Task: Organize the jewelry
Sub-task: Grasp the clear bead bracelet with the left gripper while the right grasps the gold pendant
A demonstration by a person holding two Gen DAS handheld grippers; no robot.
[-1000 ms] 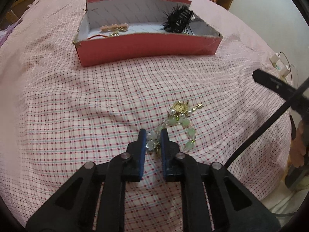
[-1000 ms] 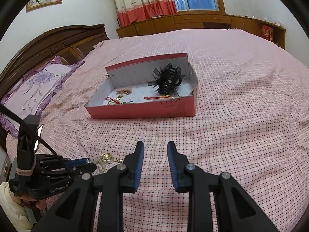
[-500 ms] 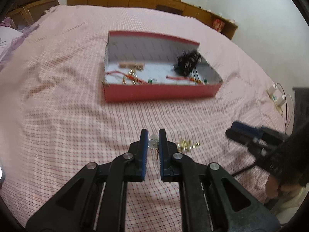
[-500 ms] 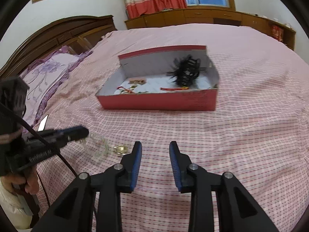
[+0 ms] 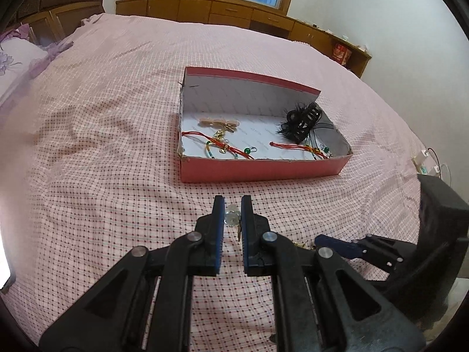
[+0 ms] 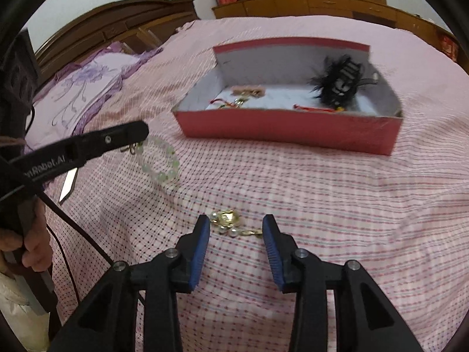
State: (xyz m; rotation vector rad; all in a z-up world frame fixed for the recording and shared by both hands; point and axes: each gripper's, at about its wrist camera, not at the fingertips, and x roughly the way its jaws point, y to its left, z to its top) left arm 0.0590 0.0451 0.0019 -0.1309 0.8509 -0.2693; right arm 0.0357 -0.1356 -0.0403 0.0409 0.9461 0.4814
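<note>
My left gripper (image 5: pixel 233 206) is shut on a pale green bead bracelet (image 5: pixel 231 218) and holds it above the checked pink bedcover. In the right wrist view the bracelet (image 6: pixel 161 161) hangs as a loop from the left gripper (image 6: pixel 129 135). My right gripper (image 6: pixel 236 226) is low over the bed with its jaws opening. A gold and pearl piece (image 6: pixel 230 223) lies on the cover between its fingertips, untouched. Beyond stands an open red box (image 5: pixel 263 173) holding a black hair claw (image 5: pixel 303 121), red cord bracelets (image 5: pixel 217 143) and a tan hair clip (image 5: pixel 218 122).
A purple flowered pillow (image 6: pixel 79 88) and a dark wooden headboard (image 6: pixel 123 23) lie at the left. Wooden cabinets (image 5: pixel 263 17) line the far wall. A power strip (image 5: pixel 425 167) sits at the bed's right edge. A person's hand (image 6: pixel 32 249) grips the left tool.
My left gripper has lifted the bead bracelet off the bedcover and tilted up toward the box. The right gripper has swung over to the gold and pearl piece, its jaws spreading wider.
</note>
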